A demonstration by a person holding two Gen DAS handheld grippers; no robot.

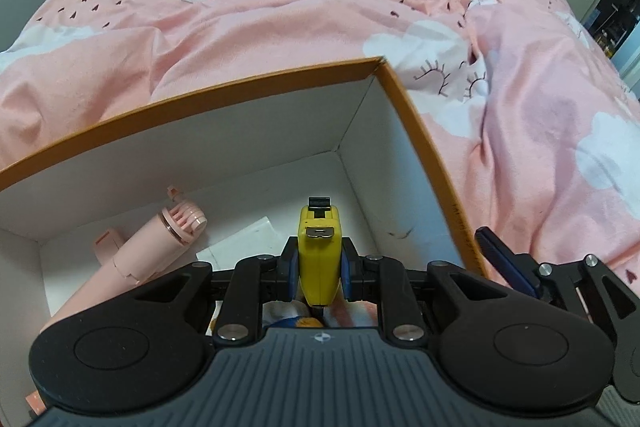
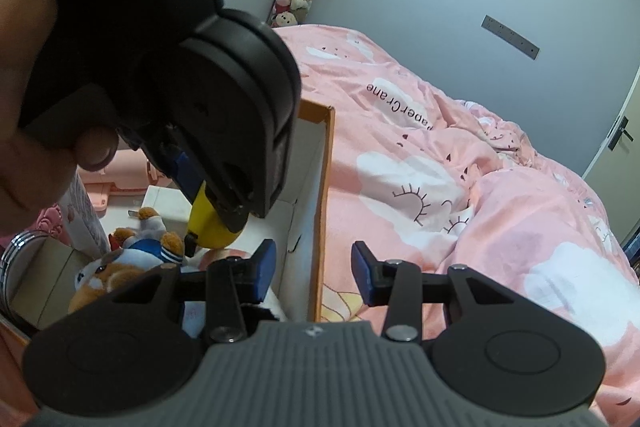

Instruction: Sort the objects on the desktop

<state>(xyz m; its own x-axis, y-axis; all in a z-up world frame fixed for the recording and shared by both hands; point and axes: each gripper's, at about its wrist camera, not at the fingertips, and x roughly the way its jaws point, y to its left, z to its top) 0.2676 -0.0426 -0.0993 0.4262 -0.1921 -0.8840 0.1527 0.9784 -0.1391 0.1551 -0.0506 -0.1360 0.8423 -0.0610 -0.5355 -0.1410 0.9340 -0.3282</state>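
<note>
My left gripper (image 1: 319, 261) is shut on a yellow tape measure (image 1: 319, 259) and holds it inside an open box with an orange rim (image 1: 248, 95). The tape measure also shows in the right wrist view (image 2: 208, 223), under the left gripper's body. In the box lie a pink handheld fan (image 1: 152, 247), a white card (image 1: 244, 239) and a plush toy (image 2: 132, 259). My right gripper (image 2: 314, 271) is open and empty, straddling the box's right wall (image 2: 322, 195); one blue pad (image 2: 264, 269) is inside the box, the other over the bedding.
The box rests on a bed with a pink quilt (image 1: 280, 7) printed with clouds. A pink case (image 2: 120, 175) and a round metal tin (image 2: 16, 255) sit at the box's far side. A grey wall and a door (image 2: 616, 147) stand behind.
</note>
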